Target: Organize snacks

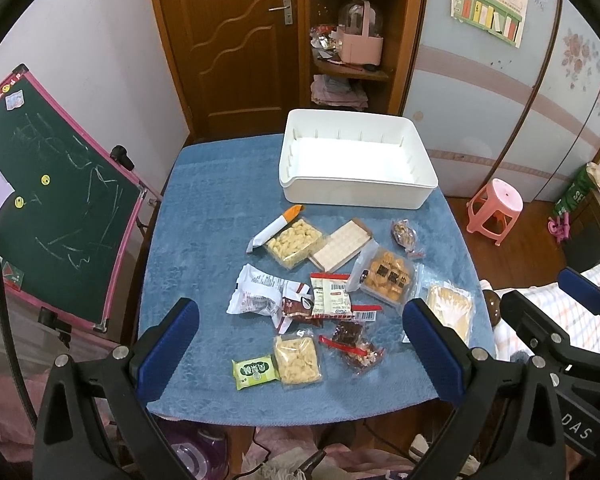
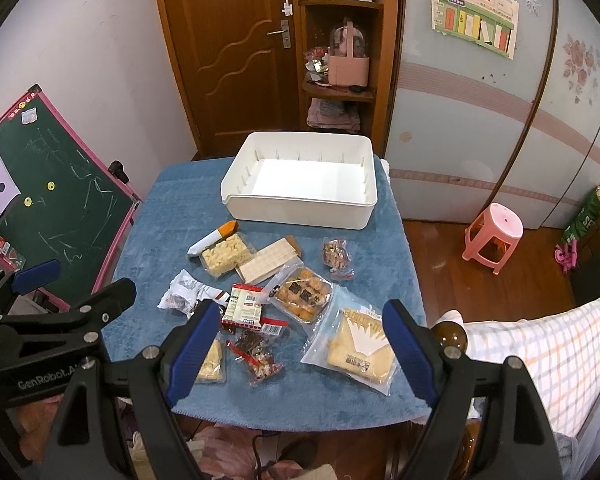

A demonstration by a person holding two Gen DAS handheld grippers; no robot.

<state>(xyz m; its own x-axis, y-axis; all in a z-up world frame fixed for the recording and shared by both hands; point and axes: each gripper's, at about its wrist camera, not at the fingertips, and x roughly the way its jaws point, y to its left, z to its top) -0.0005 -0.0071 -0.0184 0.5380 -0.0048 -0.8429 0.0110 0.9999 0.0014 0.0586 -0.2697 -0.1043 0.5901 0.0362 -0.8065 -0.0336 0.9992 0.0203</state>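
Observation:
Several snack packs lie loose on a blue-clothed table [image 1: 204, 216] [image 2: 172, 196]. An empty white bin [image 1: 356, 160] [image 2: 300, 178] stands at the far side. Among the snacks are a white wafer pack [image 1: 340, 245] [image 2: 268, 261], a green packet [image 1: 256, 371], a tray of brown biscuits [image 1: 388, 278] [image 2: 302, 294] and a clear bag of pale crackers [image 2: 360, 346]. My left gripper [image 1: 300, 344] is open above the near snacks, holding nothing. My right gripper [image 2: 296, 350] is open above the near right edge, holding nothing.
A green chalkboard easel [image 1: 56, 208] [image 2: 60, 196] stands left of the table. A pink stool [image 1: 496, 204] [image 2: 494, 232] is on the floor at right. A checked bed cover [image 2: 548, 356] lies at near right. A wooden door and shelf are behind.

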